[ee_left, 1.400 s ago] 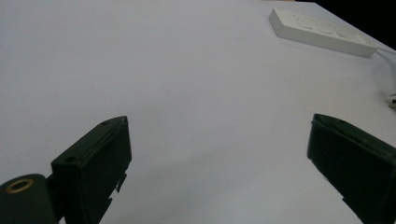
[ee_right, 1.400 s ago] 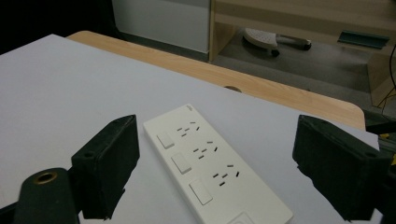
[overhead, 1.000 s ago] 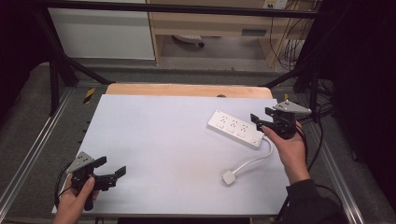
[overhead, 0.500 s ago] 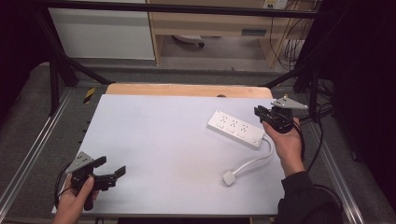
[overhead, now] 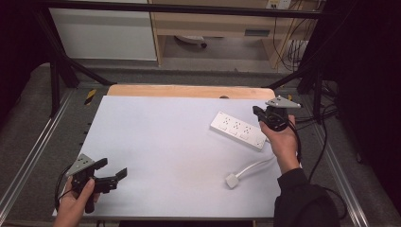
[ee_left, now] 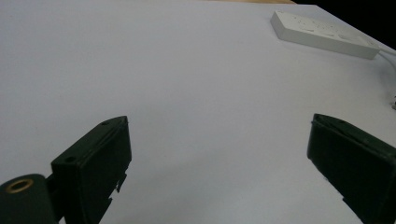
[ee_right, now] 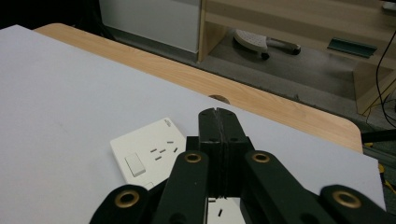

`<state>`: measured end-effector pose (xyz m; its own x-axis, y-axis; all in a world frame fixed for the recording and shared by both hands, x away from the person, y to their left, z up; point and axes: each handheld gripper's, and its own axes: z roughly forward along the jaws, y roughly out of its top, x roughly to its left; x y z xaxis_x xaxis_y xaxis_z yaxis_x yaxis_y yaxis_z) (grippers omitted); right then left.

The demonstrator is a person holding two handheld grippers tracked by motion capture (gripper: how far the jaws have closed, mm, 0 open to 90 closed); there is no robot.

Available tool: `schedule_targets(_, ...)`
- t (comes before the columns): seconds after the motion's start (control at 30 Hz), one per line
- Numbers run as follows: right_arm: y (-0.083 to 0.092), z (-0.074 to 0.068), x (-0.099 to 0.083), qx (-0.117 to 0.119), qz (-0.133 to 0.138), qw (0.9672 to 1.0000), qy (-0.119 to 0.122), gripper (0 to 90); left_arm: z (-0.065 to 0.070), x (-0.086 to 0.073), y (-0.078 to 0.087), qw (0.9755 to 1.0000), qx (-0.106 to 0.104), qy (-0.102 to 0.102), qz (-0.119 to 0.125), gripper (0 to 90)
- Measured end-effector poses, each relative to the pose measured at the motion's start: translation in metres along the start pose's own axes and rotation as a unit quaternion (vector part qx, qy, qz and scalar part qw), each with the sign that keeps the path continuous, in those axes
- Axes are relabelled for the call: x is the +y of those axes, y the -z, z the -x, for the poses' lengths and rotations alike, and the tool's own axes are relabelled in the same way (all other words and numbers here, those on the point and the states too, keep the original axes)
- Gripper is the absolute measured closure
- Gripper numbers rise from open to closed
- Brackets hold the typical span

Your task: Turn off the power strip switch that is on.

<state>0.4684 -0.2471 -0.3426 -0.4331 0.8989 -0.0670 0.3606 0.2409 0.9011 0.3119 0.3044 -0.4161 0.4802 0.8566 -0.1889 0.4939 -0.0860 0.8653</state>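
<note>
Right hand-held gripper (overhead: 259,113) risen, white power strip (overhead: 239,130)

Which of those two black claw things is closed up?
The right gripper, raised over the white power strip, has its jaws pressed together. The left gripper, near the table's front-left corner, has its jaws spread wide.

White table (overhead: 156,137) bearing power strip (overhead: 238,129), plug (overhead: 231,180).

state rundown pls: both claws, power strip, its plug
Left claw: open, jaws wide apart, nothing between them, low over the table.
Right claw: shut, empty, above the strip.
Power strip: flat on the table, sockets up, nothing plugged in.
Plug: unplugged, lying loose on the table.
</note>
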Motion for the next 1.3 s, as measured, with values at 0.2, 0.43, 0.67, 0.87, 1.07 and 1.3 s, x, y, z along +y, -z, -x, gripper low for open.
schedule_targets(0.2, -0.011, -0.004, -0.002, 0.003, -0.008, 1.0, 0.002, 90.0, 0.0, 0.0, 0.0, 1.0, 0.0, 0.0, 0.001, 6.3)
schedule_targets(0.43, -0.022, -0.005, -0.005, 0.009, -0.021, 0.9997, 0.003, 90.0, 0.0, 0.0, 0.0, 1.0, 0.0, 0.0, 0.001, 6.3)
schedule_targets(0.67, -0.028, -0.006, -0.007, 0.012, -0.03, 0.9995, -0.001, 90.0, 0.0, 0.0, 0.0, 1.0, 0.0, 0.0, 0.003, 6.3)
schedule_targets(0.87, -0.032, -0.007, -0.01, 0.012, -0.037, 0.9992, -0.003, 90.0, 0.0, 0.0, 0.0, 1.0, 0.0, -0.001, 0.004, 6.3)
schedule_targets(1.07, -0.037, -0.01, -0.016, 0.014, -0.045, 0.9989, -0.005, 90.0, 0.0, 0.0, 0.0, 1.0, 0.0, -0.001, 0.004, 6.3)
schedule_targets(1.3, -0.042, -0.012, -0.025, 0.015, -0.055, 0.9984, -0.006, 90.0, 0.0, 0.0, 0.0, 1.0, 0.0, -0.001, 0.003, 6.3)
